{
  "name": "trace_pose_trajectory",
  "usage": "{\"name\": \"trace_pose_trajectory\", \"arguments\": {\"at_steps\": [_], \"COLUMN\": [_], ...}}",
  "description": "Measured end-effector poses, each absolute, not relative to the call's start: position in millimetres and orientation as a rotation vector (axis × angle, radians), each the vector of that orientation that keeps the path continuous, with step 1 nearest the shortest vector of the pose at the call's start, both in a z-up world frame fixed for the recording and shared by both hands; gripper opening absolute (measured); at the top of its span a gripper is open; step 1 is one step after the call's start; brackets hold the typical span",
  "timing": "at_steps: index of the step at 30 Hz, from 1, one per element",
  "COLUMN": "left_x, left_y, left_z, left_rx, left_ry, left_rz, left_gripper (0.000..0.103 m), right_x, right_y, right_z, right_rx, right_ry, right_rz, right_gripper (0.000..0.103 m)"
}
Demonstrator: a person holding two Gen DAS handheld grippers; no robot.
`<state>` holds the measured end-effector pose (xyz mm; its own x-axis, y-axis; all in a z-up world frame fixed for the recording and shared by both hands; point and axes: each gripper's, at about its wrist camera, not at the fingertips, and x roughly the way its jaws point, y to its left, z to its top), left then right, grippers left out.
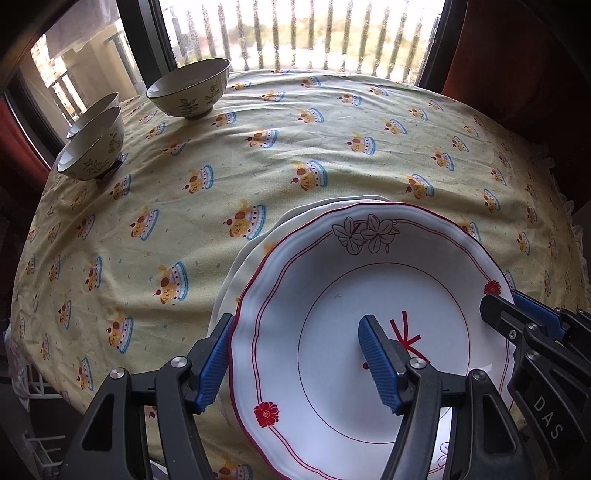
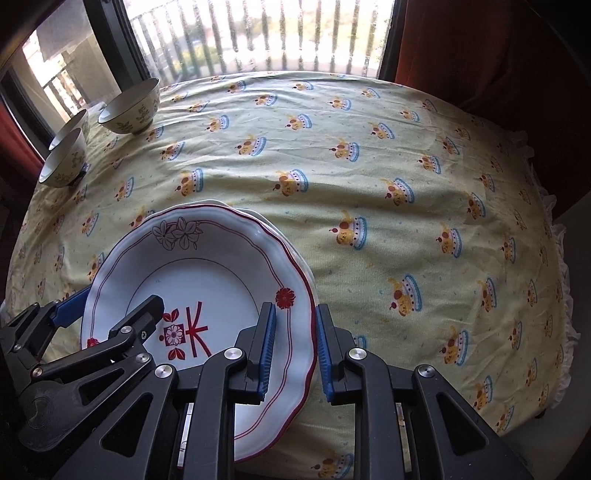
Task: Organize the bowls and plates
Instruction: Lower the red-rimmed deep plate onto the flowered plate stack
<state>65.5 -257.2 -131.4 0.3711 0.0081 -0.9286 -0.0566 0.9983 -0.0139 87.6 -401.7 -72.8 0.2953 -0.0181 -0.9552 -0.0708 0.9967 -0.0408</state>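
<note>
A white plate with a red scalloped rim [image 1: 332, 280] [image 2: 207, 266] lies on top of a stack of plain white plates [image 1: 247, 254], near the table's front. My left gripper [image 1: 295, 319] [image 2: 120, 299] straddles its left rim, jaws wide apart, one pad outside the edge and one over the plate's well. My right gripper [image 2: 294, 306] [image 1: 504, 301] is shut on the right rim, a pad on each side. Three leaf-patterned bowls stand at the far left: one alone [image 1: 188, 88] [image 2: 131, 107], and two close together [image 1: 92, 147] [image 2: 64, 158].
A yellow tablecloth [image 1: 332, 147] [image 2: 369, 166] with a cartoon print covers the round table. A window with railings [image 1: 295, 33] and dark red curtains [image 2: 480, 55] stand behind it. A white wire rack [image 1: 37, 391] shows below the table's left edge.
</note>
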Motion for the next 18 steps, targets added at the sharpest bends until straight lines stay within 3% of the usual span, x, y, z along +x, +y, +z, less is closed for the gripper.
{"name": "trace_pose_trajectory", "arguments": {"at_steps": [18], "left_x": [70.3], "left_y": [-268.0], "left_z": [-137.6], "left_rx": [0.065], "left_ry": [1.163], "left_rz": [0.142], "left_gripper": [0.072], "right_x": [94.3], "right_y": [-389.8], "right_z": [-91.7], "right_rx": [-0.148], "right_ry": [1.281], "right_rz": [0.047], "right_gripper": [0.026]}}
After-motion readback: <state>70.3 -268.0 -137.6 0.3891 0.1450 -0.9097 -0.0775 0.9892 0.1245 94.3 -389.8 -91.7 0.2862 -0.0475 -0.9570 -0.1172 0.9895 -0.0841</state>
